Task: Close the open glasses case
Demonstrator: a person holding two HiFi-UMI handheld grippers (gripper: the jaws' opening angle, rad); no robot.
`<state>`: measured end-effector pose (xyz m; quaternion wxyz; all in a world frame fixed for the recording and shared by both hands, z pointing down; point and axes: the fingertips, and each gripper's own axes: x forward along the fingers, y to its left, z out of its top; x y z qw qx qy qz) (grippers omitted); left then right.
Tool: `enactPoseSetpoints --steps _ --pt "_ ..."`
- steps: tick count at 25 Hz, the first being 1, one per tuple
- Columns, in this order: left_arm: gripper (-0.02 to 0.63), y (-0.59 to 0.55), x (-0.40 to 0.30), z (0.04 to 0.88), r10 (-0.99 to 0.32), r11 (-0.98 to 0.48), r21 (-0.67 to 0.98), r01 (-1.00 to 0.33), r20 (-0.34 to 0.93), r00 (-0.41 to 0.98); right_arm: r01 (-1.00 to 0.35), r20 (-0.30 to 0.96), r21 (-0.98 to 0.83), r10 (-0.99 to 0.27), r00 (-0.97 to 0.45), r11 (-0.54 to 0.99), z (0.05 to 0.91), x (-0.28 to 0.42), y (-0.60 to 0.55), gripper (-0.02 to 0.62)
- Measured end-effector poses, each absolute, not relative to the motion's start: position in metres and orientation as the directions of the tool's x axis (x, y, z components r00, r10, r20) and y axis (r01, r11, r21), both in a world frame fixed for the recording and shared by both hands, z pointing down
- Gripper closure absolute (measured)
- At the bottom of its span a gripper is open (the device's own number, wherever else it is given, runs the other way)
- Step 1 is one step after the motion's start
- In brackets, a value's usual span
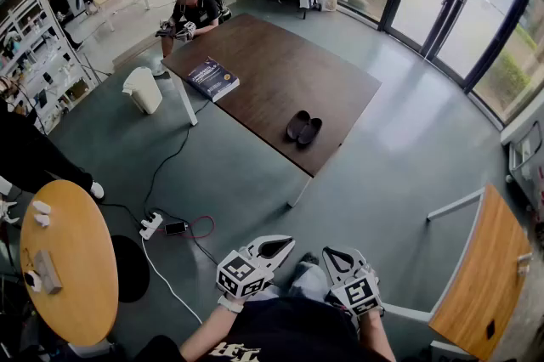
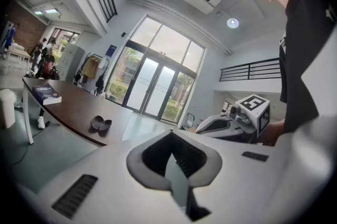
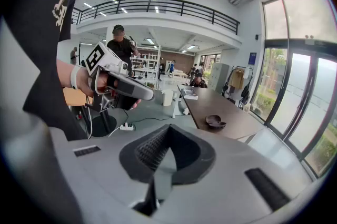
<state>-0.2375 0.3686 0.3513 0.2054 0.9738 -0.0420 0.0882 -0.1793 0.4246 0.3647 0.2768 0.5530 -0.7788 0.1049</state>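
Well ahead of us, case [image 1: 303,128] lies open on table [image 1: 272,54] nr book [image 1: 212,79]; L gripper [image 1: 284,244] & R gripper [image 1: 332,255] jaws pressed together, empty.

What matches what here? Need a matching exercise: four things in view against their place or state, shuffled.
Things:
1. glasses case
2. book
3. power strip
4. left gripper

Place or state:
a. on the floor
b. closed, toward the far end of the table
c. open, by the table's near edge
d. shut, empty, well short of the table

Pairs: 1-c, 2-b, 3-a, 4-d
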Motion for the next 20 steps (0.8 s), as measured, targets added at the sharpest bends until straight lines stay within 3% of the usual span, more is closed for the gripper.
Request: enactPoseSetpoints --steps 11,20 --pt "0.601 0.297 -0.186 0.354 -0.100 -0.917 0.360 -0.174 0.215 0.971 -0.897 0.508 0.151 -0.811 -0.290 0.416 0.368 -0.125 0.340 0.607" --pt "0.601 0.236 -0.102 0.352 -0.098 -0.925 0.335 -0.182 0.254 0.962 -0.907 0.487 0.156 -0.829 -0.274 0.391 0.364 -0.024 0.276 0.607"
